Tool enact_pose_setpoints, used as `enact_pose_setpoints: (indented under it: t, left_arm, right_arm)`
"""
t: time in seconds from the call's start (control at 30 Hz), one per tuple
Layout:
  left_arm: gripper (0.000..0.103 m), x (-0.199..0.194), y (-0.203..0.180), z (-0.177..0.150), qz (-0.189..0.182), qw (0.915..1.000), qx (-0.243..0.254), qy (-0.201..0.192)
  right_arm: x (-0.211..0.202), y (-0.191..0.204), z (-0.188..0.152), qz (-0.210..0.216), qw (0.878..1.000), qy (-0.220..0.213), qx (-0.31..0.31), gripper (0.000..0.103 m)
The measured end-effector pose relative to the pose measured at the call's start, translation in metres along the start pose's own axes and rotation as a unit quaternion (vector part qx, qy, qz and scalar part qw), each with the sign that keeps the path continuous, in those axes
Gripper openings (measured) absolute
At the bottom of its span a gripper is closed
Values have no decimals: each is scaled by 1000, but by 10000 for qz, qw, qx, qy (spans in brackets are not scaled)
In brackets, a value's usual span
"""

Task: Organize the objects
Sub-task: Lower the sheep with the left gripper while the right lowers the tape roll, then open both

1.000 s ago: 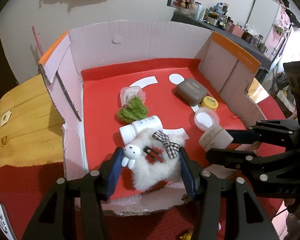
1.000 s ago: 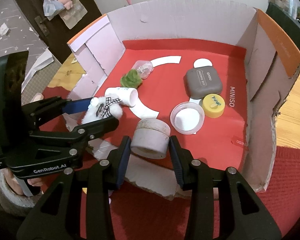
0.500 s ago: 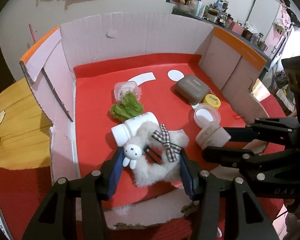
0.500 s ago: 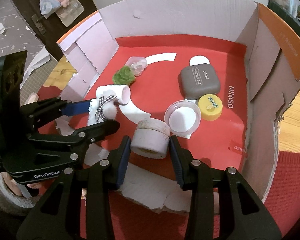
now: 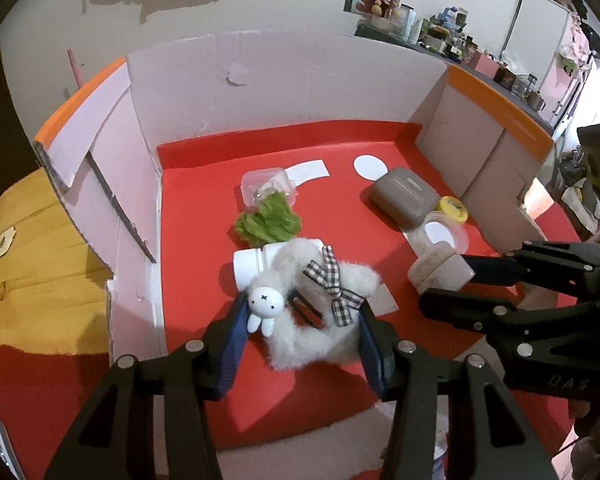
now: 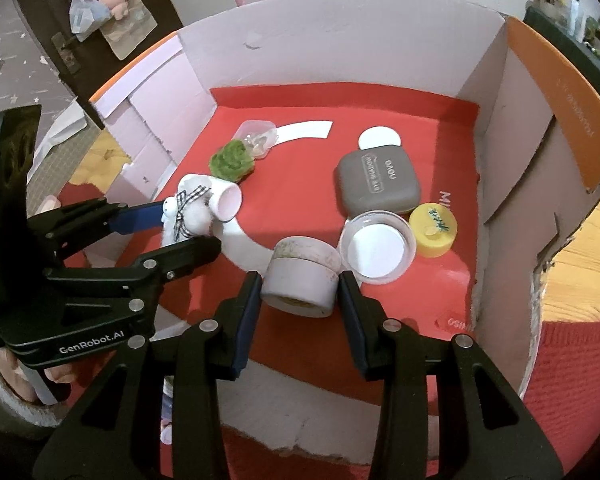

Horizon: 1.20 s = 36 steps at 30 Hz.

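A cardboard box (image 5: 340,88) with a red floor lies open below both grippers. My left gripper (image 5: 302,308) has a fluffy white hair clip (image 5: 316,332) with a small bunny and a plaid bow between its blue pads; its jaws are closing and the pads press into the fluff. The clip hangs just over a white bottle (image 5: 252,266) that lies on its side. My right gripper (image 6: 300,284) is shut on a round pinkish-grey jar (image 6: 304,268), low over the red floor beside a clear round tub (image 6: 376,246). The left gripper (image 6: 188,228) shows at the left of the right wrist view.
On the box floor lie a green leafy piece (image 5: 268,220), a small clear case (image 5: 266,188), a grey eyeshadow case (image 6: 376,184) and a yellow lid (image 6: 434,230). Tall box walls stand on three sides; the front edge is low and torn. A red cloth covers the wooden table.
Both grippers have edged forward over the red floor with their loads. The left pads have drawn slightly closer on the fluffy clip. The jar now sits next to the clear tub.
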<state>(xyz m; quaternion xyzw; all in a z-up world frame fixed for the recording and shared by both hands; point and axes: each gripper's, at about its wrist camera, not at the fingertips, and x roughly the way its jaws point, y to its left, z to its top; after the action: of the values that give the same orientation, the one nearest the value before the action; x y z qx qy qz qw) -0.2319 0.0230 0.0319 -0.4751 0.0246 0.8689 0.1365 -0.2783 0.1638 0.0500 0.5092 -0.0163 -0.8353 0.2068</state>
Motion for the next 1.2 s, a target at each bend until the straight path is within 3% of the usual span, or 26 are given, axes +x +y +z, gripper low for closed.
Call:
enact_pose_setpoints:
  t: [0.57, 1.2]
  left_arm:
    - [51, 10, 5, 8, 130, 9998, -155, -82]
    - [52, 10, 4, 7, 158, 9997, -137, -86]
  right_arm:
    - [2, -7, 8, -444, 9986, -283, 105, 37]
    - [1, -12, 7, -393, 9987, -289, 166, 38]
